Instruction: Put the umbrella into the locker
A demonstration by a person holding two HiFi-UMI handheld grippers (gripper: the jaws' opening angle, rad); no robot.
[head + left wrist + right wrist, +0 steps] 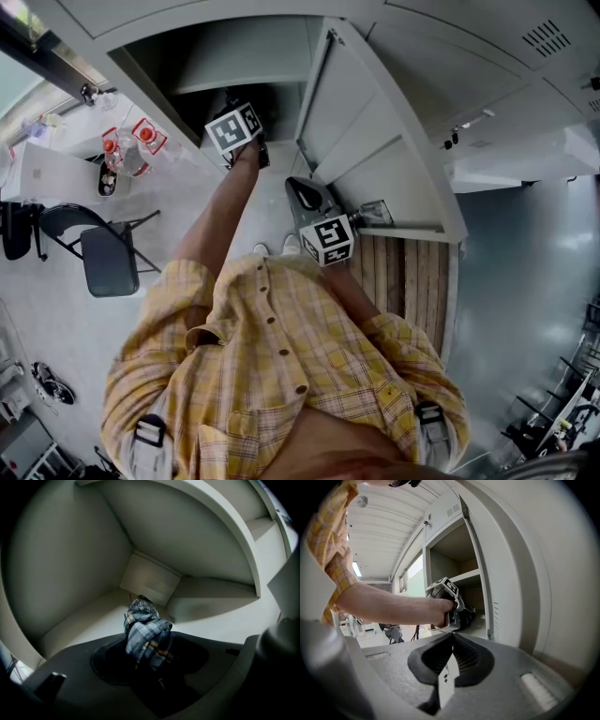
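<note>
The folded plaid umbrella (143, 634) lies on the floor of the open locker compartment (234, 66), pointing toward its back wall. Its near end sits between the jaws of my left gripper (151, 660), which stand wide and open around it. In the head view the left gripper (253, 141) is reached into the compartment at the end of a bare forearm. My right gripper (302, 192) hangs outside beside the locker door (375, 141), and its jaws are shut on a small white tag (446, 679). From the right gripper view the left gripper (447, 592) shows at the compartment's mouth.
A shelf (234, 82) tops the compartment. The open door (506, 573) stands to the right of the opening. A folding chair (103, 253) and a table with bottles (131, 150) are at the left. Wooden slats (403, 281) lie below the door.
</note>
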